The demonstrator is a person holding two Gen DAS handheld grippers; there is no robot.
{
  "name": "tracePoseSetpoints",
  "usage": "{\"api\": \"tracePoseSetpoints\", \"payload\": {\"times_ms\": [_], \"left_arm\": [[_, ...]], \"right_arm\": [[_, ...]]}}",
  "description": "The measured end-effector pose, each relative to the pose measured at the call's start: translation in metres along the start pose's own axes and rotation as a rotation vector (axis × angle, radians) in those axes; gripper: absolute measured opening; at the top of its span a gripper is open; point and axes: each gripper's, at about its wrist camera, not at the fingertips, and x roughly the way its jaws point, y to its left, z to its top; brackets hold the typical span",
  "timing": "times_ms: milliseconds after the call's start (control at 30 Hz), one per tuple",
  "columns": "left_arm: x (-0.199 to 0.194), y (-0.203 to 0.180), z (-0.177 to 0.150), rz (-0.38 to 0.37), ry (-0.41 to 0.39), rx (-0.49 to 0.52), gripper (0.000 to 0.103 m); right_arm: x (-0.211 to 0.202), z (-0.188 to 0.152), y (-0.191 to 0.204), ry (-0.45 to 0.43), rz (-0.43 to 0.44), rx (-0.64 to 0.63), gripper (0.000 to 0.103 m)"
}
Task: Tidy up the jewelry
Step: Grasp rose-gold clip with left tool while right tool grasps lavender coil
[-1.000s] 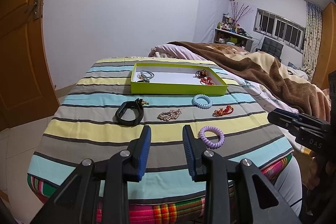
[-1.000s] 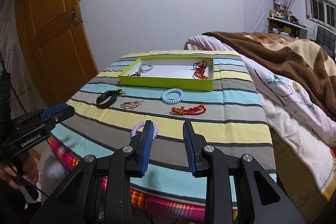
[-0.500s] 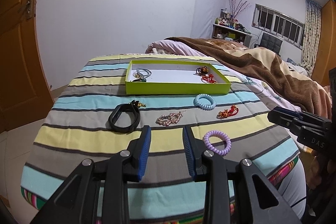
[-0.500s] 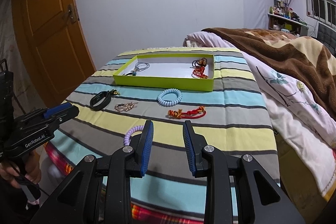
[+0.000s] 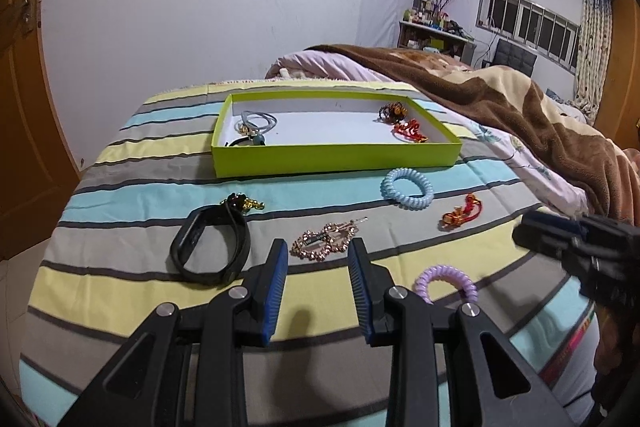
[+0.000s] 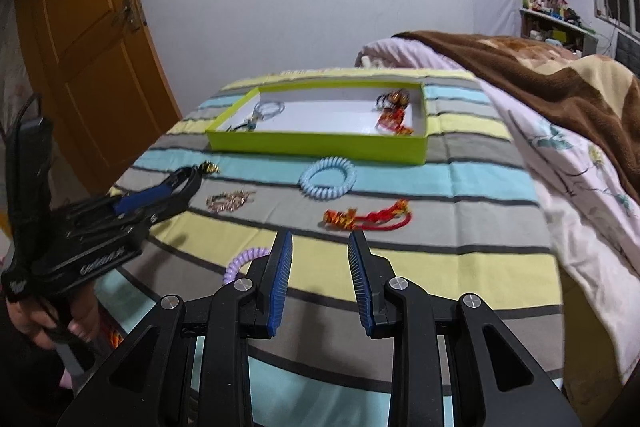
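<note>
i have both grippers over the near end of the striped cloth (image 5: 120, 291), and neither one carries anything. the left gripper (image 5: 318, 263) has its jaws spread wide with only cloth showing between the blue pads; just past its tips lies the rose-gold beaded bracelet (image 5: 324, 243), not touching it. to the left of that sits the black band (image 5: 210, 251) with a small gold charm at its far end. the purple coil hair tie (image 5: 446, 285) lies just right of the left gripper's right finger, partly hidden behind it. the right gripper (image 6: 320, 255) is likewise wide apart and empty, its tips over a yellow stripe, with the red and gold knotted cord (image 6: 368, 217) a little beyond them. the light blue coil hair tie (image 6: 328, 179) lies farther on, close to the front wall of the lime green tray (image 5: 336, 159). inside the tray i see a grey-blue looped cord piece (image 5: 256, 125) at the left end and two pieces at the right end: a dark beaded one (image 5: 394, 111) and a red and gold one (image 5: 410, 131) just in front of it. a brown blanket (image 5: 520, 115) covers the bed to the right, and the right wrist view is somewhat blurred.
</note>
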Motion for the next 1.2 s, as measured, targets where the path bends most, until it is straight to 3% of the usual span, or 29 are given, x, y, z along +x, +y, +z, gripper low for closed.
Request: {"api": "tracePoseSetpoints", "payload": {"times_ms": [467, 533, 600, 767, 900, 1200], "left_arm": [[0.015, 0.007, 0.007, -0.016, 0.019, 0.009, 0.032], [0.017, 0.008, 0.008, -0.023, 0.027, 0.008, 0.033], [0.02, 0.009, 0.008, -0.03, 0.037, 0.006, 0.033], [0.031, 0.005, 0.014, -0.046, 0.061, 0.03, 0.034], [0.045, 0.002, 0.018, -0.099, 0.126, 0.038, 0.036], [0.06, -0.008, 0.02, -0.062, 0.18, 0.091, 0.046]], "right_arm": [[0.039, -0.017, 0.027, 0.113, 0.0, -0.073, 0.029], [0.04, -0.016, 0.026, 0.116, -0.024, -0.085, 0.015], [0.039, -0.016, 0.02, 0.118, -0.025, -0.071, 0.01], [0.036, -0.014, 0.007, 0.116, -0.044, -0.043, 0.01], [0.034, -0.013, -0.001, 0.115, -0.043, -0.026, 0.01], [0.034, -0.013, -0.01, 0.109, -0.021, -0.003, 0.01]]}}
